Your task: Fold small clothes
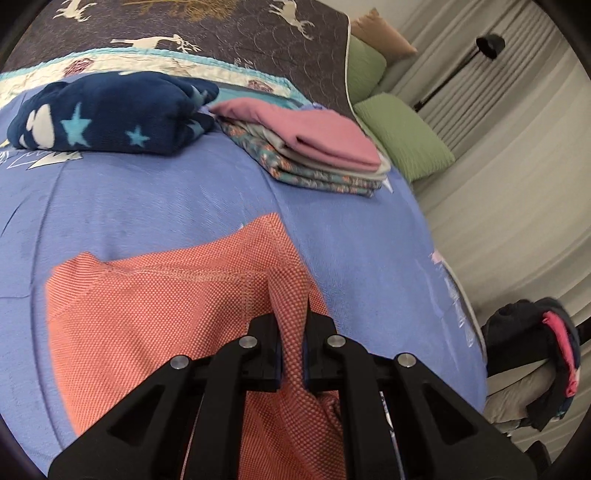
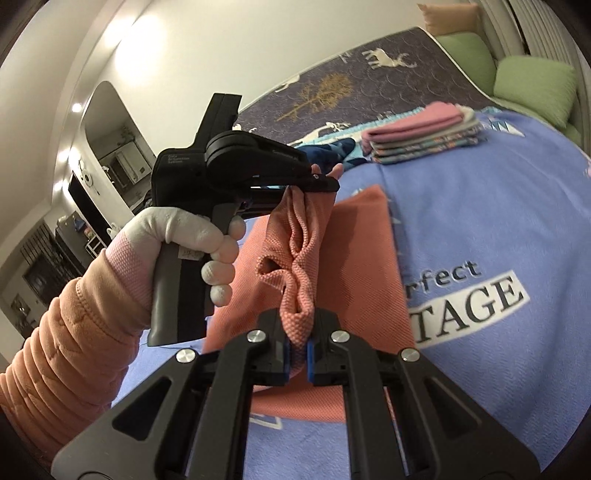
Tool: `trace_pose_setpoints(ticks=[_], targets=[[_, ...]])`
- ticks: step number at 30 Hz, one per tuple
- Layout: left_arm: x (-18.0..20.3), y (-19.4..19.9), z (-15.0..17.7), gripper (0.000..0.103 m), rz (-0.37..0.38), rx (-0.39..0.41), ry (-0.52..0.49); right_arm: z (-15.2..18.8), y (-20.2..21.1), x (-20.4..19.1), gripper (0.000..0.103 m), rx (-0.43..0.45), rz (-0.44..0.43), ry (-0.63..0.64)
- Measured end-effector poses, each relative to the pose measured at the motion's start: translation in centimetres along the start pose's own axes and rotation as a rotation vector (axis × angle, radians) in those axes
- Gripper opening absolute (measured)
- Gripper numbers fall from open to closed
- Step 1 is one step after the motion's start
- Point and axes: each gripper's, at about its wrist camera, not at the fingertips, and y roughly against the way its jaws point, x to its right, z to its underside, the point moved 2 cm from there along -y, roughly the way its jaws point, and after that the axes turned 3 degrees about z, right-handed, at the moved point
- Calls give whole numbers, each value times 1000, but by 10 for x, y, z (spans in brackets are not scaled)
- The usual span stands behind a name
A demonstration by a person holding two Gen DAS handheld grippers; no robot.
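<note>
A bedroom with pale walls (image 2: 177, 48), an arched doorway and grey curtains (image 1: 498, 122) holds a wide bed. A periwinkle-blue bedspread (image 1: 155, 206) with printed lettering covers the near half of the bed; a dark quilt (image 1: 236, 33) with deer and tree motifs covers the far half. Green pillows (image 1: 402, 134) lie along the curtain side.

On the blue spread lies a coral-orange knit garment (image 1: 155, 306), the largest loose item. Its flat part runs lengthwise away from the right wrist camera, toward the dark quilt. One edge is lifted off the bed and stretched as a bunched ridge between the two tools.

Farther back sit a folded navy fleece with stars (image 1: 107, 118) and, just beside it, a neat stack of folded clothes (image 1: 317, 155) topped in pink.

The left gripper (image 1: 291, 321), held in a white-gloved hand (image 2: 192, 240) with a peach quilted sleeve (image 2: 62, 350), is clamped on one end of the raised edge. The right gripper (image 2: 298, 332) is clamped on the other end, cloth pinched between its blue pads (image 2: 284, 354).
</note>
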Motion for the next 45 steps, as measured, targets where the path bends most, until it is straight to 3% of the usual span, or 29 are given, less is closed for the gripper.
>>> trace_pose_setpoints(ticks=[13, 20, 26, 29, 31, 35, 40, 42, 45], targets=[[18, -25, 3, 7, -67, -23, -70, 8, 2, 19, 6, -24, 1, -55], [21, -25, 4, 9, -60, -24, -90, 10, 2, 28, 6, -38, 18, -87], [24, -22, 7, 41, -23, -11, -106, 20, -3, 39, 10, -116, 18, -145], [32, -6, 9, 43, -18, 24, -150, 24, 2, 49, 10, -134, 5, -185], [38, 12, 16, 51, -36, 51, -209, 25, 5, 52, 10, -142, -6, -203], [37, 55, 42, 51, -54, 108, -286, 28, 8, 58, 10, -156, -22, -230], [11, 106, 104, 52, -97, 124, -319, 28, 7, 57, 13, -169, -18, -228], [-1, 120, 132, 64, -125, 115, -324, 28, 7, 58, 16, -176, -23, -232], [-16, 130, 169, 64, -111, 58, -324, 26, 3, 60, 19, -197, -30, -248]])
